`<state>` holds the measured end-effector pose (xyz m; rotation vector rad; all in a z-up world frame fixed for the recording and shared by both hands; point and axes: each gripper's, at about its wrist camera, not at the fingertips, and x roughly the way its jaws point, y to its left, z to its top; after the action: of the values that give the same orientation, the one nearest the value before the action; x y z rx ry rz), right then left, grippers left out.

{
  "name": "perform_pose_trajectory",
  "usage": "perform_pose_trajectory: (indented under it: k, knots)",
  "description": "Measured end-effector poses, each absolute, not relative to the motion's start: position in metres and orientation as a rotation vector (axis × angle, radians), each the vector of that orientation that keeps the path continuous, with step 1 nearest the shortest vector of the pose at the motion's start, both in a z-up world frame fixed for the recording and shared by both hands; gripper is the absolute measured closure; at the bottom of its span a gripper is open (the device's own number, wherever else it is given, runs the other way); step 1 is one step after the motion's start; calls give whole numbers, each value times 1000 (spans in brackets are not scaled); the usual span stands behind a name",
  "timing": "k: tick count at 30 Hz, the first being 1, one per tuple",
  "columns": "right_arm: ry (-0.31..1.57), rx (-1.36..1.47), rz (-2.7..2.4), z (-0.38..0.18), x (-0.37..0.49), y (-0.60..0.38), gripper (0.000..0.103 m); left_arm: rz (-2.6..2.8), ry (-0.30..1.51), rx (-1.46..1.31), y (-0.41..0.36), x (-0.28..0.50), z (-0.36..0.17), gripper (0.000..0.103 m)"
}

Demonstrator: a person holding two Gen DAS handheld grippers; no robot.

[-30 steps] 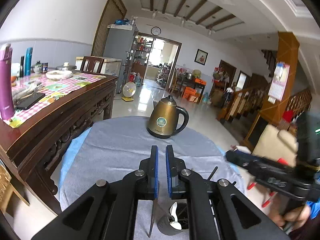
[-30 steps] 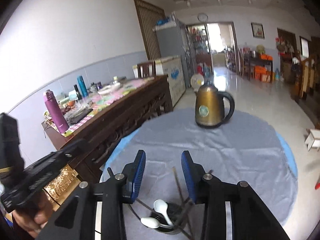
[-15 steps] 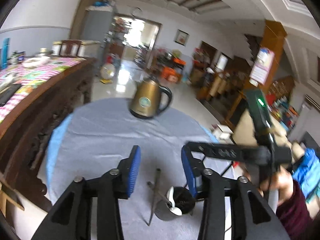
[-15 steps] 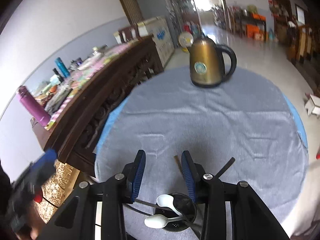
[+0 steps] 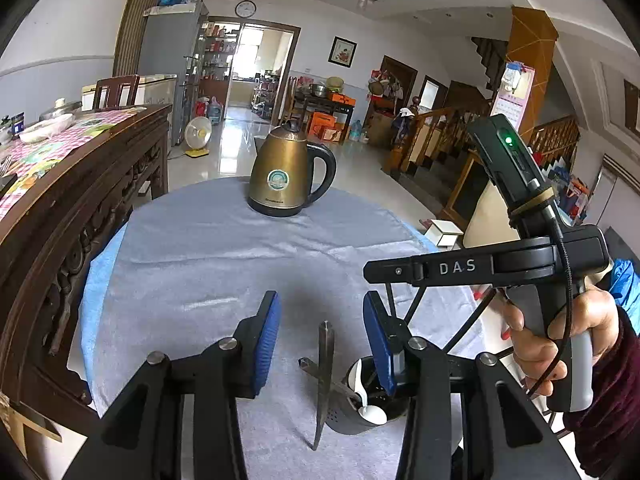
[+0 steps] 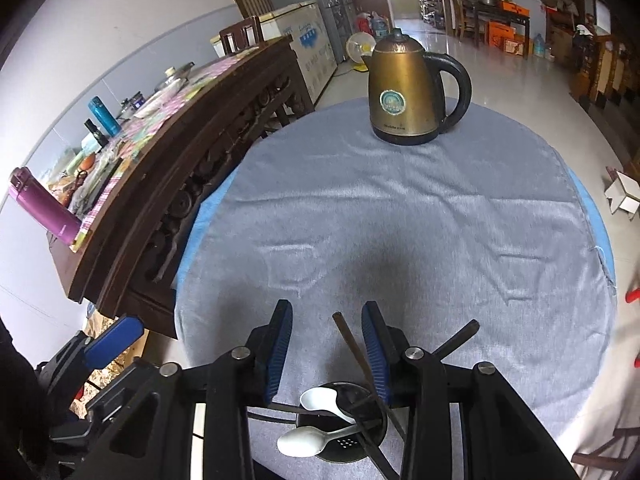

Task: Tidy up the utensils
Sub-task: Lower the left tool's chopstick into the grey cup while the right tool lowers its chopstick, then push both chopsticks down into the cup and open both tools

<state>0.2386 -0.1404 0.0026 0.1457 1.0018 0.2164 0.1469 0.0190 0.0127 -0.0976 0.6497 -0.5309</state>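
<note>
Your left hand-held gripper [image 5: 322, 338] hangs over the near edge of the round desk [image 5: 224, 264], its blue pads spread wide with nothing between them. Below it, at 6 o'clock in the left wrist view, a dark cup [image 5: 370, 404] sits on the grey cloth [image 5: 200, 280], holding a white spoon [image 5: 366, 404] and a flat metal utensil [image 5: 325, 376] that leans out toward 12 o'clock.

Your right hand-held gripper [image 6: 326, 336] hovers above the same cup [image 6: 344, 450], jaws also parted and gripping nothing. A brown chopstick [image 6: 354, 348] rises from the cup between the pads, close to the right-side one; whether it touches is unclear. Two white spoons [image 6: 320, 400] lie across the rim, and a dark stick [image 6: 456, 338] pokes out toward 2 o'clock.

A bronze kettle [image 6: 404, 92] stands at 12 o'clock on the far side of the desk, well apart from the cup. A wooden sideboard [image 6: 200, 152] runs along at 10 o'clock.
</note>
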Motion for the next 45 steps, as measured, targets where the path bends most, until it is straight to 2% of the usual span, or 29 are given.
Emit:
perform_pose_trajectory:
  k: [3,5,6,9,11,23,37,45]
  knots:
    - [1011,132,194,-3,241,-137,66,-532,657,-93,18,149,11,63]
    - [1018,109,171,-7,243,-134,70,-535,663,-85,16,149,11,69]
    - [1023,106,163,-10,244,-133,76,-536,664,-83,15,150,10,71]
    - [1025,89,134,-16,246,-133,91,-538,679,-77,14,152,7,83]
    - [1001,64,117,-13,243,-133,92,-536,691,-71,12,153,4,94]
    - [828,82,127,38,196,-154,95,-569,653,-83,12,138,23,95]
    - [610,97,135,117,140,-173,97,-595,484,-114,13,96,108,95]
    - [530,90,139,146,121,-173,97,-559,399,-143,6,96,126,95]
